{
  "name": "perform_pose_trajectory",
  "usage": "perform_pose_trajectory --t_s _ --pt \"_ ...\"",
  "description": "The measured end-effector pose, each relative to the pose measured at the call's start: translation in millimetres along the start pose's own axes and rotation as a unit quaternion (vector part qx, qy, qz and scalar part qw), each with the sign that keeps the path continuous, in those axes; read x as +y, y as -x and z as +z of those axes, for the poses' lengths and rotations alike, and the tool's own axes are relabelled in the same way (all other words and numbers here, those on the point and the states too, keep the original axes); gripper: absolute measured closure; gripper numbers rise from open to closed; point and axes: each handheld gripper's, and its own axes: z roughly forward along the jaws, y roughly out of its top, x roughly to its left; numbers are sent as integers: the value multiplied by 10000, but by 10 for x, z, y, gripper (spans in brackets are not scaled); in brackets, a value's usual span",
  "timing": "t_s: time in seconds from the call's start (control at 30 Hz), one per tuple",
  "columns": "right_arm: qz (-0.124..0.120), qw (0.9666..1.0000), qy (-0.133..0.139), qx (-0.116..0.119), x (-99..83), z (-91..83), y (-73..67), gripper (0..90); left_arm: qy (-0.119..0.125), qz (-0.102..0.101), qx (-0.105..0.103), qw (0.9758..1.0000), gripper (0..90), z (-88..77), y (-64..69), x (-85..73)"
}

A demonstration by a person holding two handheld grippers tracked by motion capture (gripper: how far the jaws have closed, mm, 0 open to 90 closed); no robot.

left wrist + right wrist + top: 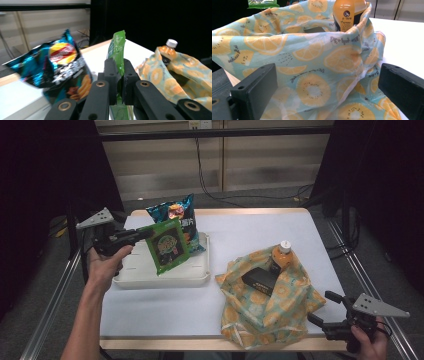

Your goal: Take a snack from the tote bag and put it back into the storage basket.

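1. The left gripper [142, 234], at the left middle of the high view, is clamped on the edge of a green snack packet [167, 245]; the left gripper view shows the packet [117, 50] pinched between the two black jaws.
2. The packet hangs tilted above the white tray [150, 279], left of centre.
3. A blue chip bag [176, 215] stands at the tray's far edge, just behind the green packet.
4. Right of the tray, at the lower middle, sits a cloth bag [270, 305] printed with orange slices; a bottle [281, 254] with a white cap and a black box [260, 281] rest in its mouth.
5. The right gripper [325, 307], at the lower right corner, has its jaws wide apart, just beside the cloth bag [312, 75], holding nothing.
6. All stands on the white table [250, 230].
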Motion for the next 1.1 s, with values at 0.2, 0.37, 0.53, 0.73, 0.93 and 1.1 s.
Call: perform_pose_trajectory --t_s 0.2,0.37,0.53,0.73,0.93,1.1 --pt "10 10000 -3 -16 0 1 12 18 -87 -43 210 9997 857 -92 -159 -74" --pt "46 10000 23 -44 -5 -13 30 18 -111 -64 322 9994 858 -192 -237 -134" --pt "39 10000 16 -41 -8 -18 28 17 -125 -39 379 9992 858 -247 -320 -162" --pt "57 10000 15 -52 -6 -6 27 18 -153 -83 428 9989 858 -255 -433 -205" --pt "48 10000 8 -69 -12 -10 45 17 6 -191 526 9984 857 -261 -627 -241" --pt "62 9999 22 -103 -21 -26 60 17 -83 -280 634 9976 857 -208 -771 -307"
